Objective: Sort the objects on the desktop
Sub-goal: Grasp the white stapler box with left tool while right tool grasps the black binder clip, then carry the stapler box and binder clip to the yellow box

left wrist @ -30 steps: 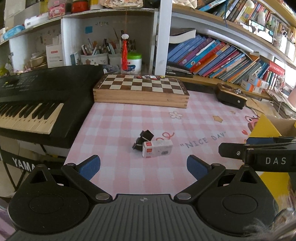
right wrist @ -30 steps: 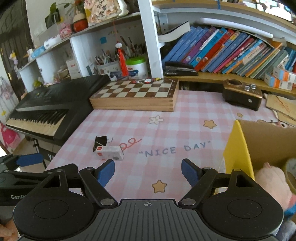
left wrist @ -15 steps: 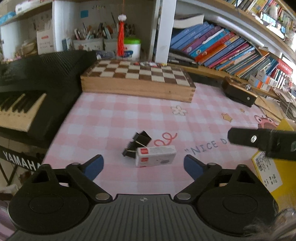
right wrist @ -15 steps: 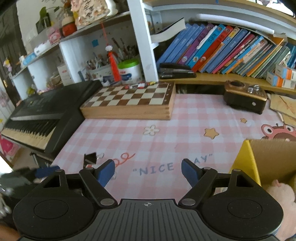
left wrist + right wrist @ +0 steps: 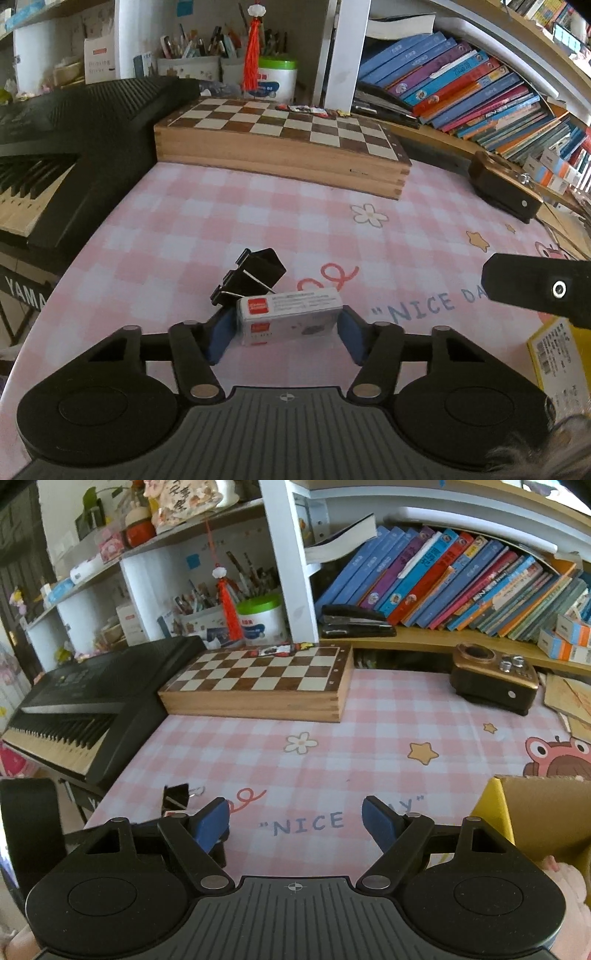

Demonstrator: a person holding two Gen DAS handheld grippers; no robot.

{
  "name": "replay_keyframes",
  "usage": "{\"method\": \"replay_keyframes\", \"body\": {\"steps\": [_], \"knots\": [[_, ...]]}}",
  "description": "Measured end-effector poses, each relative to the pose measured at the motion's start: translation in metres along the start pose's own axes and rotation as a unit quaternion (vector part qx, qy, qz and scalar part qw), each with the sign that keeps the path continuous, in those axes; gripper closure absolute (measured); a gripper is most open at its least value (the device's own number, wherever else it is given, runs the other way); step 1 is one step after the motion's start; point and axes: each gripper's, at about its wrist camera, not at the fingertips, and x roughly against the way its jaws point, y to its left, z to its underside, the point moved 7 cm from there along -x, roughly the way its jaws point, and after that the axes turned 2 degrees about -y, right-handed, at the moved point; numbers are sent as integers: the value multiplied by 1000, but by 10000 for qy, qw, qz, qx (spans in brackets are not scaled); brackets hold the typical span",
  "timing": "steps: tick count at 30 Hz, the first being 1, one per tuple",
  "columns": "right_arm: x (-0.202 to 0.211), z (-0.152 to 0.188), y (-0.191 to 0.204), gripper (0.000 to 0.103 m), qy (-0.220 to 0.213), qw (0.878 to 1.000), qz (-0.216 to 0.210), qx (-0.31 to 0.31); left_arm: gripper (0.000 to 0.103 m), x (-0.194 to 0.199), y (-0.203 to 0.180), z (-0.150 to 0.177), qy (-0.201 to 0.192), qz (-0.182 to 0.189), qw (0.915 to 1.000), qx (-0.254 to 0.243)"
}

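A small white box with a red label [image 5: 288,317] lies on the pink checked mat [image 5: 207,229]. My left gripper [image 5: 286,334] is low over it, jaws closing, and the blue pads [image 5: 221,334] meet the box's two short ends. Black binder clips [image 5: 255,275] lie just behind the box, touching it. My right gripper [image 5: 295,821] hovers open over the "NICE DAY" print with nothing between its fingers. In the right wrist view one clip [image 5: 175,797] shows left of the gripper, while the white box is mostly hidden. A yellow cardboard box [image 5: 535,812] stands at the right.
A wooden chessboard case [image 5: 280,155] lies at the back of the mat, a black keyboard [image 5: 74,147] at the left, and a brown radio [image 5: 495,679] at the back right. Bookshelves rise behind. The right gripper's black body [image 5: 535,291] reaches in from the right. A pink plush [image 5: 565,882] sits in the cardboard box.
My left gripper moved forward and down to the white box and its jaws narrowed from wide open until the pads meet the box ends. The right gripper shifted slightly sideways and stayed open.
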Motion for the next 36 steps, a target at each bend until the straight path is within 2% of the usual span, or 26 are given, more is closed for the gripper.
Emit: {"method": "replay_keyframes", "body": {"steps": [4, 8, 13, 19, 21, 22, 27, 31, 36], "knots": [[-5, -1, 9, 22, 34, 9998, -120, 147, 50, 6, 3, 3, -8, 67, 9999, -100], [-16, -3, 23, 22, 97, 9990, -328, 287, 50, 24, 20, 11, 39, 71, 10000, 35], [-43, 0, 48, 22, 317, 9956, -696, 536, 50, 54, 55, 26, 93, -150, 9996, 203], [-77, 5, 82, 23, 582, 9888, -1163, 728, 50, 91, 94, 40, 102, -512, 9963, 678], [-87, 6, 90, 33, 656, 9872, -1258, 734, 50, 100, 99, 44, 94, -563, 9957, 725], [-92, 7, 93, 42, 725, 9864, -1313, 675, 50, 103, 99, 45, 87, -594, 9957, 701], [-112, 11, 93, 57, 972, 9854, -1382, 220, 50, 114, 95, 46, 53, -549, 9963, 654], [-116, 11, 93, 79, 967, 9849, -1426, 167, 50, 121, 96, 41, -46, -538, 9965, 646], [-102, 7, 86, 78, 828, 9867, -1394, 113, 50, 129, 99, 35, -163, -481, 9966, 647]]}}
